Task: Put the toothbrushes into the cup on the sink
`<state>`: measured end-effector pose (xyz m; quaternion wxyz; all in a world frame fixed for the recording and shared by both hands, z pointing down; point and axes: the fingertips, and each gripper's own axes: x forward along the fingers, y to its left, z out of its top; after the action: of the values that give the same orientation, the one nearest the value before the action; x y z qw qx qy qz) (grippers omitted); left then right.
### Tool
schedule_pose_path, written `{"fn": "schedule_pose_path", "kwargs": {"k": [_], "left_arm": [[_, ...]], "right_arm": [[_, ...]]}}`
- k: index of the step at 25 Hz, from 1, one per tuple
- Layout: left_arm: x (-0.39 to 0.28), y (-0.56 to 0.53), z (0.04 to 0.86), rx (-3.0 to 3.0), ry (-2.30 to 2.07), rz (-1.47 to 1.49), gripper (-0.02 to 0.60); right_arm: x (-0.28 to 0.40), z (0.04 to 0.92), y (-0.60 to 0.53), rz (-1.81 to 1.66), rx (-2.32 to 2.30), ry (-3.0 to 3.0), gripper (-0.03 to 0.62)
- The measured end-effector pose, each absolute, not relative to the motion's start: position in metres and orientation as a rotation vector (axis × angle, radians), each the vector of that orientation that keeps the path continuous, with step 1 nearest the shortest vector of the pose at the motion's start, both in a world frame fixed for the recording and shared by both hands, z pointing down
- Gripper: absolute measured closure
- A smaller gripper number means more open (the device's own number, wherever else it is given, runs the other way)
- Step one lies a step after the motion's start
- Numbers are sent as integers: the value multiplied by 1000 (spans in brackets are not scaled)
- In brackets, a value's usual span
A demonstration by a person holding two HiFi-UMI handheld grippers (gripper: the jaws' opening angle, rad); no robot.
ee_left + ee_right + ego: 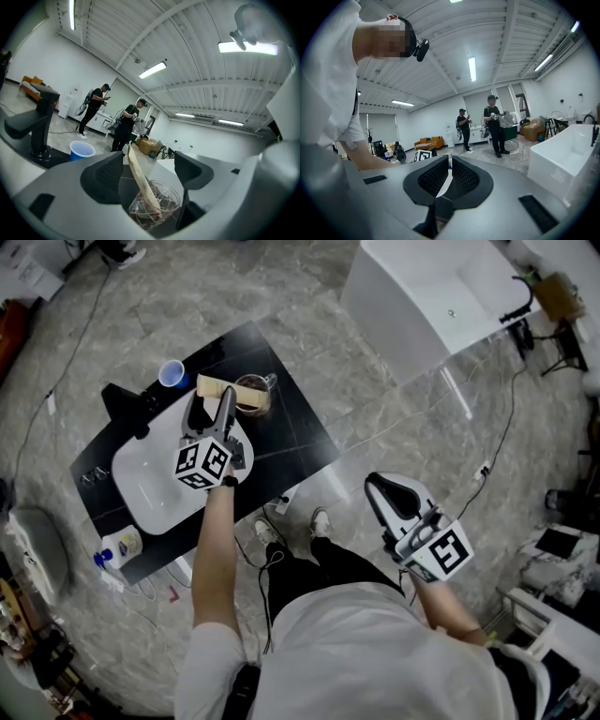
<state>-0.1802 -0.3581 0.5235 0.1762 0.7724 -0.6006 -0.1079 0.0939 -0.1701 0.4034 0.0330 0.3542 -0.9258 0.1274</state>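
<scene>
Two grippers in the head view. Left gripper [212, 407] above the far rim of the white sink [150, 486], just beside the glass cup [255, 396] on the black counter [295, 432]. Beige toothbrush [216, 387] leaning out of that cup toward the left. Blue cup [172, 374] and black faucet [127, 404] farther left on the counter, a white bottle [118, 547] at its near corner. Right gripper [375, 486] well apart from all this, out over the floor on the person's right, with a white bathtub [422, 296] beyond.

Next, the left gripper view. Left gripper [149, 159] released, jaws wide apart. Below and between them the cup [164, 208], with the toothbrush [140, 180] standing tilted in it, head end down, touching neither pad. Blue cup [82, 150] and faucet [40, 122] off to the left.

Last, the right gripper view. Right gripper [450, 160] clenched, pads almost together on a white strip [444, 185] with a bit of blue at its far end; too narrow to tell what. Bathtub [562, 154] at the right.
</scene>
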Motion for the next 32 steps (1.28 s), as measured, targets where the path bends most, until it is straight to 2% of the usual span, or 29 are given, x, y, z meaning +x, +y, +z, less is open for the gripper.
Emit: {"fn": "schedule_pose_path", "kwargs": {"k": [10, 16, 21, 32], "left_arm": [[-182, -319, 490, 2329, -1777, -125, 254], [-195, -268, 446, 2365, -1868, -62, 379], [-207, -236, 424, 2353, -1903, -93, 527], [-209, -166, 392, 2296, -1902, -205, 574]], "right_arm": [[87, 406, -203, 360, 1049, -2927, 545], [69, 384, -187, 318, 989, -2991, 545], [55, 379, -178, 312, 942, -3027, 545], [31, 373, -158, 282, 841, -3057, 545]]}}
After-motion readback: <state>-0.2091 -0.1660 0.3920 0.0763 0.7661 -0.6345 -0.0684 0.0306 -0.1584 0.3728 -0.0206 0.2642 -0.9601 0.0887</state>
